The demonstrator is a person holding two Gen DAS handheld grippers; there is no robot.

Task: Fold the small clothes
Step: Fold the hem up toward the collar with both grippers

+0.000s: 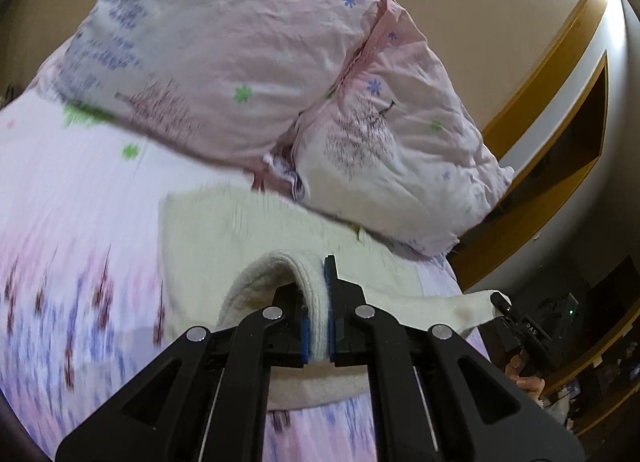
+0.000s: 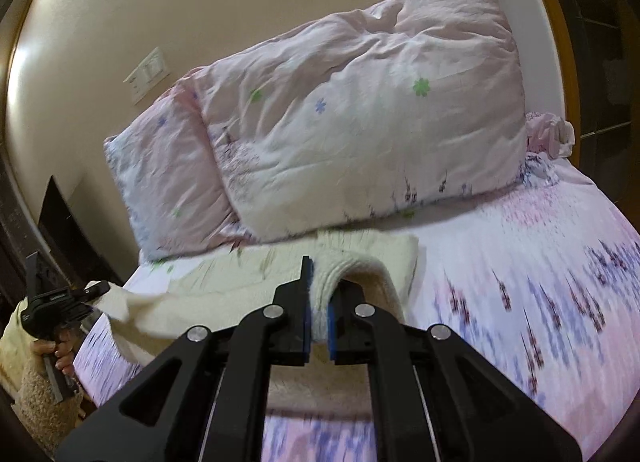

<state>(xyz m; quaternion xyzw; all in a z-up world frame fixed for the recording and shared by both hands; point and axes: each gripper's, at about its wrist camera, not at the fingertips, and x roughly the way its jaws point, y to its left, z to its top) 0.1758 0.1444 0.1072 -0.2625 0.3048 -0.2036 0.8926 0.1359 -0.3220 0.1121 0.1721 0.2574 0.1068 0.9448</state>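
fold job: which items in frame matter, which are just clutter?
In play:
- cream garment
- left tool, shut on the garment
- right tool, shut on the garment

Just lying about:
- pillows
- floral bedsheet
- wall switch

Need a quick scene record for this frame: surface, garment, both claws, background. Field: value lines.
surface: bed with pink floral sheet
garment: cream knit garment, near edge lifted off the sheet, far part lying on it
left claw: shut on a fold of the garment's edge
right claw: shut on another fold of the same edge
span between claws: cloth hangs stretched between them
pillows: two pink floral pillows beyond the garment, overlapping each other
person: hand on the left claw's handle, seen from the right wrist view
image: sheet motion-blurred
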